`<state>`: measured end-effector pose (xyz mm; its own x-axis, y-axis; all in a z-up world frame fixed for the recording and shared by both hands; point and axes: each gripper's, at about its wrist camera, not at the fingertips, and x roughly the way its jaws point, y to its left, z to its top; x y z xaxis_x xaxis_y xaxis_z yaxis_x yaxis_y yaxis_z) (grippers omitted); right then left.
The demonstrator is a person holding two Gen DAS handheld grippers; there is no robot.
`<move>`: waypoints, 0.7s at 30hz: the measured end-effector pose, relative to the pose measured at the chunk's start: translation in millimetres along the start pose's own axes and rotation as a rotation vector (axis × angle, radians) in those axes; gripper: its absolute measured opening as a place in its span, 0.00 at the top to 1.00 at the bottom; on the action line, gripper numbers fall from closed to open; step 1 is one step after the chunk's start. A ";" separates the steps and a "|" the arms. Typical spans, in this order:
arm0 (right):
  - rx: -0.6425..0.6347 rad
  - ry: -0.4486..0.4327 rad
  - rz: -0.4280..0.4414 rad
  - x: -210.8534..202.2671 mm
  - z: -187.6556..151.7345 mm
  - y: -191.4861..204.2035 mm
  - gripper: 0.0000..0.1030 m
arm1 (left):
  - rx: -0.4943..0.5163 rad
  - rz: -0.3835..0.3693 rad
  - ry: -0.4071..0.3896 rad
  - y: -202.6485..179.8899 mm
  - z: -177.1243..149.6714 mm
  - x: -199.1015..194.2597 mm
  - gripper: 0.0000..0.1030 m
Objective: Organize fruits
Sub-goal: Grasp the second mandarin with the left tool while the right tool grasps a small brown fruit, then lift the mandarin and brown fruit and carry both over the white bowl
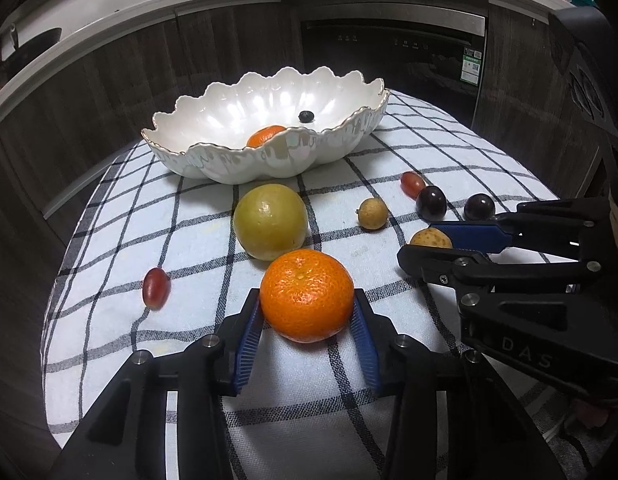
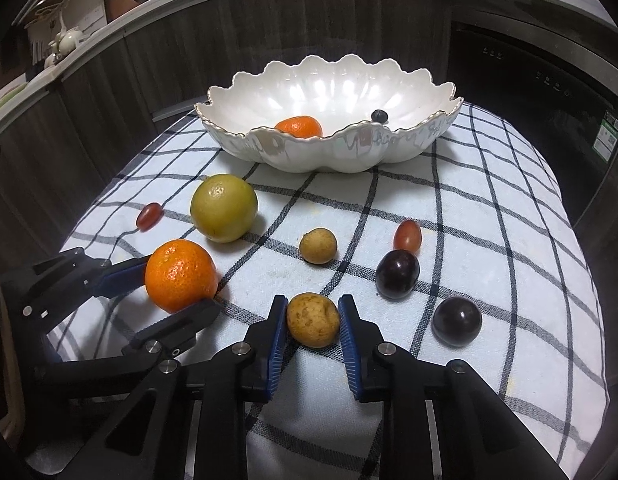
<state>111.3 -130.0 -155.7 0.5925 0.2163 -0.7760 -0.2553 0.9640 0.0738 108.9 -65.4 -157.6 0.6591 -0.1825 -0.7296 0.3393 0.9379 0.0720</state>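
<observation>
Left wrist view: left gripper (image 1: 308, 316) clenched on the mandarin (image 1: 307, 295), pads at both flanks. Right gripper (image 2: 313, 320) clamps the small brown fruit (image 2: 313, 319). Both still on the cloth (image 2: 489, 216); bowl (image 2: 389, 156) well ahead. Risk: round skins squirt loose on lifting, or the green fruit (image 1: 270, 222) just beyond gets nudged rolling.

Count: 2 tangerines (image 2: 179, 275) (image 2: 300, 126), 1 yellow-green citrus (image 2: 223, 207), 2 red grapes (image 2: 149, 216) (image 2: 407, 235), 2 dark plums (image 2: 397, 274) (image 2: 457, 321), 2 small tan fruits (image 2: 318, 245) (image 2: 313, 319), 1 blueberry (image 2: 379, 116), 1 white bowl (image 2: 349, 152) at 12 o'clock.
</observation>
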 end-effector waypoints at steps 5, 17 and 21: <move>0.002 -0.005 -0.003 -4.3 1.0 0.5 0.74 | -0.025 0.007 -0.015 5.4 3.5 -5.3 0.59; -0.017 -0.036 -0.023 -20.1 9.3 8.7 0.74 | -0.080 0.019 -0.035 19.3 10.9 -17.0 0.59; -0.019 -0.044 -0.029 -25.2 12.0 9.8 0.74 | -0.091 0.025 -0.050 22.3 14.4 -22.3 0.59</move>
<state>103.1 -124.2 -127.9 0.6331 0.1951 -0.7491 -0.2514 0.9671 0.0395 111.4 -44.7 -130.0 0.6998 -0.1713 -0.6935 0.2616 0.9648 0.0257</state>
